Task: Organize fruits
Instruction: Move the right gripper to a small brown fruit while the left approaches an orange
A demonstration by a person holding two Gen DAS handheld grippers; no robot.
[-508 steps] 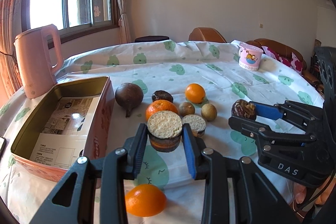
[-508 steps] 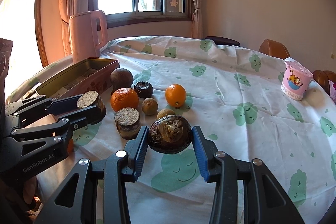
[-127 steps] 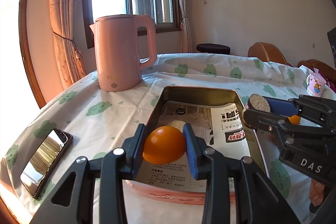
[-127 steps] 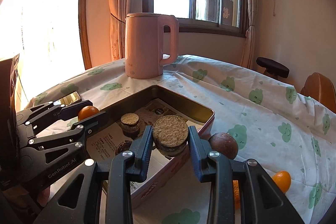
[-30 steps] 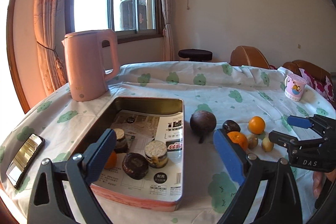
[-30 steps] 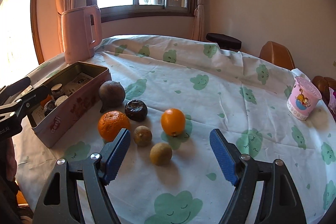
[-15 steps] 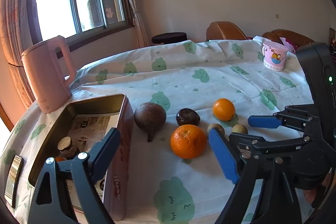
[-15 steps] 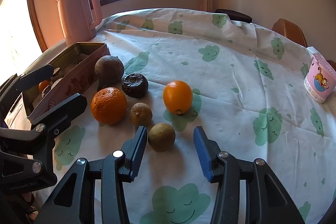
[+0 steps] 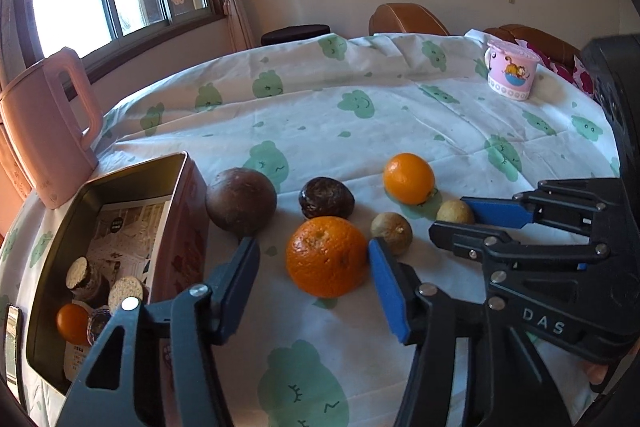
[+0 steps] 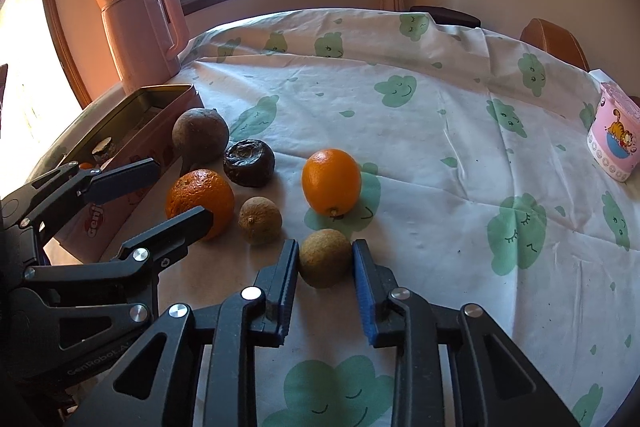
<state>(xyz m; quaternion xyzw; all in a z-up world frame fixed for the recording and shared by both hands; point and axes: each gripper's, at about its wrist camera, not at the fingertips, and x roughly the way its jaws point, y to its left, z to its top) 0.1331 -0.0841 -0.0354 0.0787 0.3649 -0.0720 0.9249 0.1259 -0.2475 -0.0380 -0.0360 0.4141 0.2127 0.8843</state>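
While both tools reach onto the bench:
Right gripper: jaws clenched on small brown fruit, which rests on the cloth at the near edge of the group.
Left gripper: jaws closing around large orange; right pad at its skin, left pad apart.
Other fruit: smooth orange, dark wrinkled fruit, round purple fruit, second brown fruit, all loose.
Tin: far left, holding a small orange and cork-topped pieces.

The right tool is now clamped on the small brown fruit; the left tool is closing around the large orange.
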